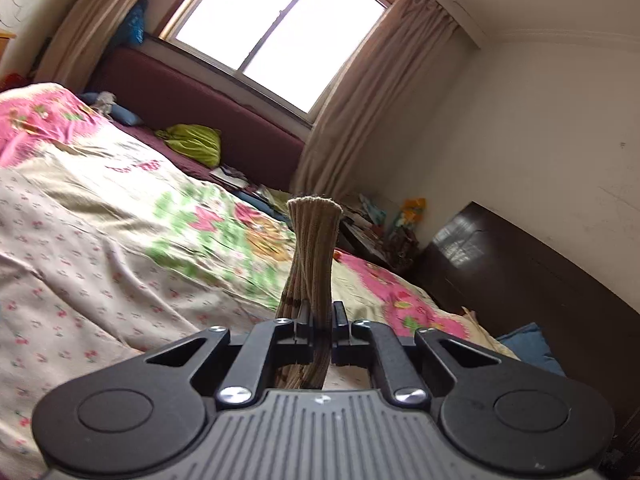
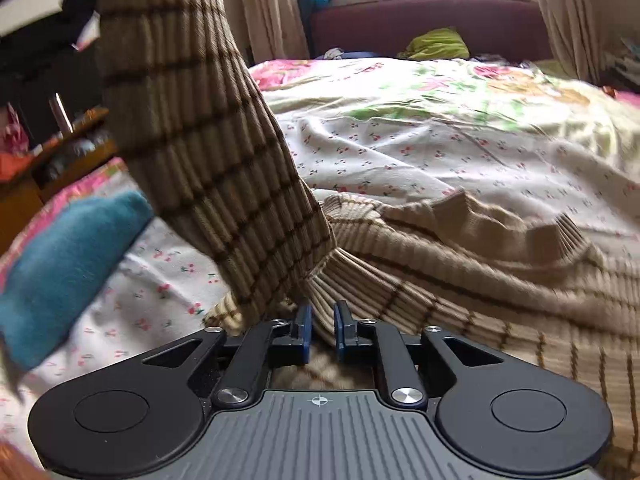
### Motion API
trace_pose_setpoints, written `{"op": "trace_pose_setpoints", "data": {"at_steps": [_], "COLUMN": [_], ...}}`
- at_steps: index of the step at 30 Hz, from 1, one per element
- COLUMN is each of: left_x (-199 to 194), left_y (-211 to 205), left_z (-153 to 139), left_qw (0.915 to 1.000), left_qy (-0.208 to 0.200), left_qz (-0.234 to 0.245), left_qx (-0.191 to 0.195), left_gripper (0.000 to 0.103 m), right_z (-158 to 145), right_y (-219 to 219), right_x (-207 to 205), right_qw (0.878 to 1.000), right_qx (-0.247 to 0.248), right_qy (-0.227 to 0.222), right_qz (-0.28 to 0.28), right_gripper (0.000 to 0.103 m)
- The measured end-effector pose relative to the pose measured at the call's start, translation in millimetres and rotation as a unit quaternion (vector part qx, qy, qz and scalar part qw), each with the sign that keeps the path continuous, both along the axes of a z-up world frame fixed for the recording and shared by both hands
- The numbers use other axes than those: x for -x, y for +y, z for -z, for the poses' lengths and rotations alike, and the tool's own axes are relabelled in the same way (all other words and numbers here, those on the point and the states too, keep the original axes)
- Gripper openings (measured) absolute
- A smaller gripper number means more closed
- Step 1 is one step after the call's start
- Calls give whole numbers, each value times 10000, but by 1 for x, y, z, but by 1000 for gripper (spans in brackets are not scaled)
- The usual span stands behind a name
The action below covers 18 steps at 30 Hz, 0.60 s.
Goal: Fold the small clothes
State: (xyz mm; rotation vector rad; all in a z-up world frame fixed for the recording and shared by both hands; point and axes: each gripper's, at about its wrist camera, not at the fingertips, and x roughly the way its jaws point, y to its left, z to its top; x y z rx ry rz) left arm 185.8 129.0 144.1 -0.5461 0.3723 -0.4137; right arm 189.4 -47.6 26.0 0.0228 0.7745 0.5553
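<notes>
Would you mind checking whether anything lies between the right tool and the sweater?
Nothing visible does. The right tool sits directly on the sweater, with knit fabric between its fingers. The lifted sleeve hangs just left of it, not in the way.

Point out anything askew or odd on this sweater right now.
The sleeve is twisted into a rope where the left gripper clamps it, cuff sticking up. The sweater lies rumpled on the bed, its collar buckled into peaks. The right gripper pinches a fabric edge.
</notes>
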Motion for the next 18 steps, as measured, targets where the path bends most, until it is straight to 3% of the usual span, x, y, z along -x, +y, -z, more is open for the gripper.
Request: {"op": "trace_pose_setpoints", "data": {"at_steps": [5, 10, 14, 18], "left_x": [-8, -17, -20, -5], "left_y": [-54, -130, -186, -189], "left_z": [0, 31, 72, 88], "left_qw": [9987, 9931, 9847, 9797], "left_qy": [-9, 194, 691, 984], "left_qz": [511, 1155, 1527, 1626], "left_qx": [-9, -83, -478, -634], "left_gripper": [20, 20, 35, 41], "right_z": [-1, 6, 9, 10], "right_y": [-57, -133, -184, -218], "right_x": [30, 44, 57, 64], "right_qw": [9978, 9851, 9739, 9599], "right_qx": [-387, -794, -876, -1325], "right_qy": [152, 566, 597, 699], "right_qz": [518, 1415, 2008, 2368], "right_gripper": [16, 16, 16, 18]}}
